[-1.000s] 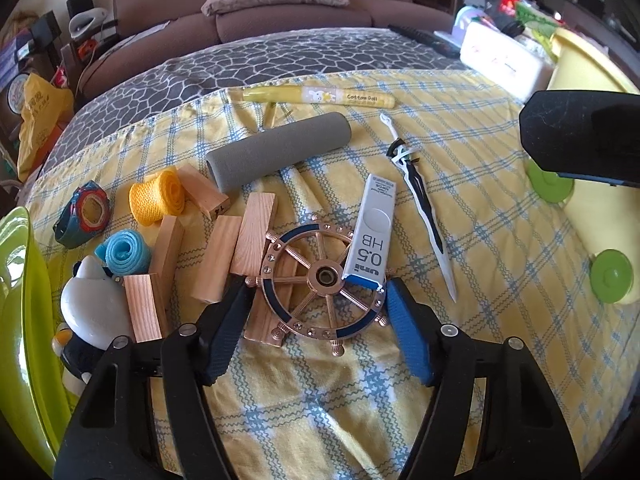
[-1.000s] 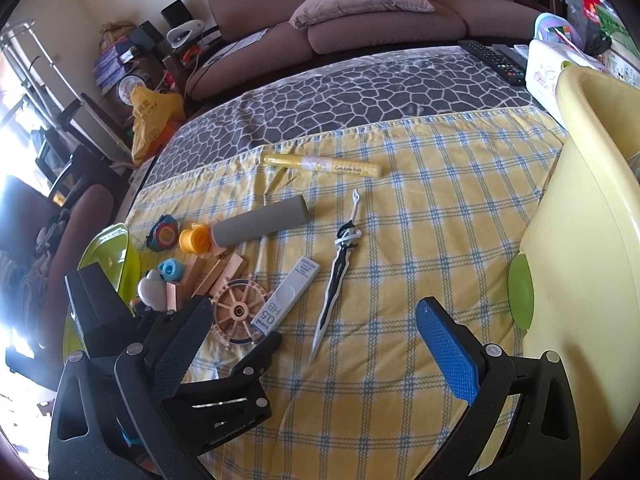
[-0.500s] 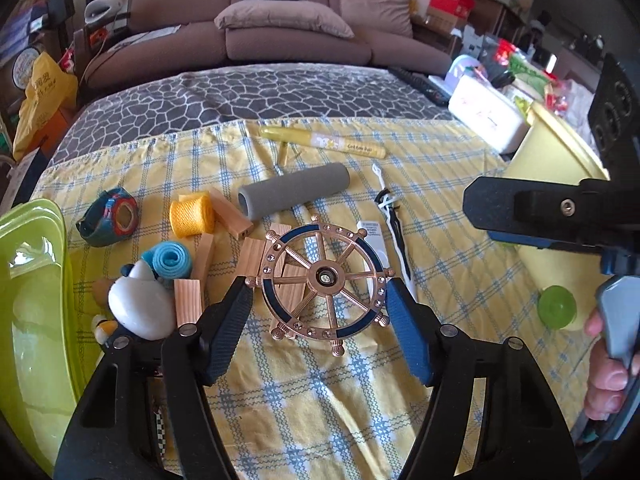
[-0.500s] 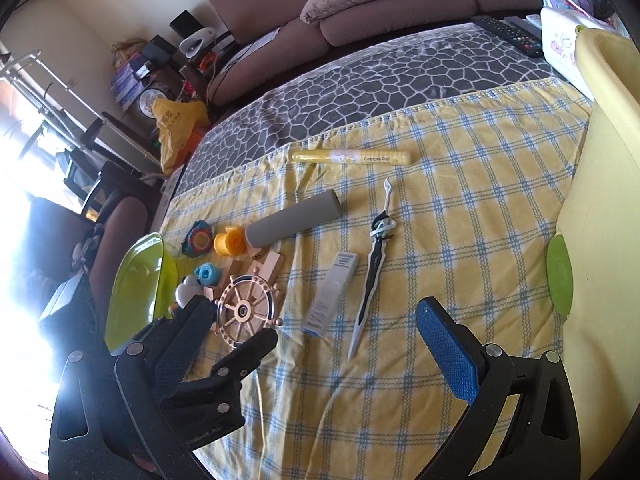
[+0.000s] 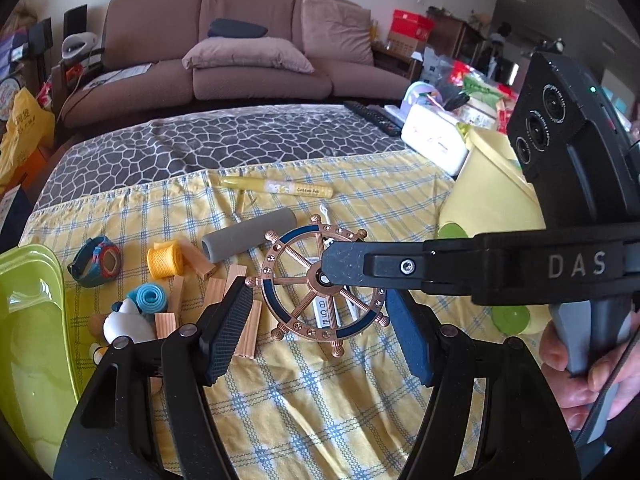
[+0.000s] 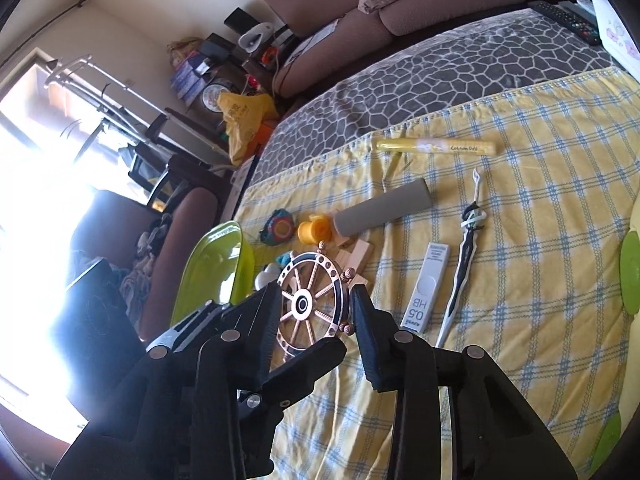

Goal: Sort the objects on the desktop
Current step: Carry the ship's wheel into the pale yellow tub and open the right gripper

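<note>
While the left claw (image 5: 320, 320) grips the wheel (image 5: 298, 306) by its rim, mid-frame above the worktop (image 5: 320, 420), the right claw (image 6: 316, 304) is right on it. Its jaws have just been closing around it, can't tell if they're touching.

A gripper finger (image 5: 360, 264) crosses the ship's wheel (image 5: 320, 284), hiding its hub; the lead case (image 5: 326, 312) shows only through the spokes. The green tray (image 5: 24, 320) runs off the left edge.

Left gripper (image 5: 320, 312) clamped, raised; right gripper (image 6: 316, 312) just narrowed across it
</note>
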`<move>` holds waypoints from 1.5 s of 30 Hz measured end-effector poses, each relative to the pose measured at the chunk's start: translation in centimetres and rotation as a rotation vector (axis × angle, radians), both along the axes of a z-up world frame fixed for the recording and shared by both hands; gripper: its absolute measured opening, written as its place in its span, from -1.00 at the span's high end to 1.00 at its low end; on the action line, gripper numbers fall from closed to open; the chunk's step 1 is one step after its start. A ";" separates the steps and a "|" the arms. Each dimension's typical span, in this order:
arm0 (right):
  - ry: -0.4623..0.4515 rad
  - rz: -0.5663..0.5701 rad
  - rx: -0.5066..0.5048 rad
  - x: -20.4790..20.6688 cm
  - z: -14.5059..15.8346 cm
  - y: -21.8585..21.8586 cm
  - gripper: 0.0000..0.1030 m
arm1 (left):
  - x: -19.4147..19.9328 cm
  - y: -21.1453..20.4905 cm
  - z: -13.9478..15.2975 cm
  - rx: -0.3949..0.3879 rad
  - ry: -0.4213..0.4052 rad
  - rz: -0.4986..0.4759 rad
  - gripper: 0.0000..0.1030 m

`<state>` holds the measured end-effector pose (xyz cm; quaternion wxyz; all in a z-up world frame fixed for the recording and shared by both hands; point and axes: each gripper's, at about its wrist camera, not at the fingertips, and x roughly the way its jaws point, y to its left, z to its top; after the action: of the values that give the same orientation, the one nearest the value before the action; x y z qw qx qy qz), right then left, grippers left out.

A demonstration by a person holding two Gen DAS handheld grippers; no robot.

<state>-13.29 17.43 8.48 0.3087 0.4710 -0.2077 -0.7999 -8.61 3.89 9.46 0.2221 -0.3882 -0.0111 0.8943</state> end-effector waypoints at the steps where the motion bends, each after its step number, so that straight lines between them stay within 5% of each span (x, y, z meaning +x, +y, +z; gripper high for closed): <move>1: 0.006 -0.002 0.010 0.0 0.1 0.0 0.47 | 0.1 0.0 0.3 0.008 0.005 0.001 -0.27; 12: 0.140 -0.055 0.015 1.7 5.5 3.4 0.63 | 0.8 3.2 5.3 0.076 0.087 -0.045 -0.27; 22: 0.227 -0.249 0.019 3.7 9.9 14.5 0.60 | 0.3 15.4 9.9 0.027 0.144 -0.242 -0.27; 33: 0.149 -0.473 0.166 5.6 8.7 25.6 0.54 | 0.0 28.8 7.0 -0.034 0.039 -0.455 -0.28; 37: 0.117 -0.485 0.226 5.7 7.7 26.7 0.55 | 0.1 31.1 5.9 -0.128 0.021 -0.487 -0.25; 41: 0.090 -0.499 0.303 5.4 6.9 26.8 0.50 | -0.4 31.8 5.4 -0.187 -0.012 -0.486 0.00; 45: 0.063 -0.511 0.338 5.1 5.9 27.1 0.52 | -0.3 31.9 5.1 -0.227 -0.017 -0.483 -0.12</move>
<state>-8.17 44.52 14.43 0.0210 0.4232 -0.1738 -0.8890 -8.86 35.84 14.51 0.3840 -0.4096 0.1801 0.8077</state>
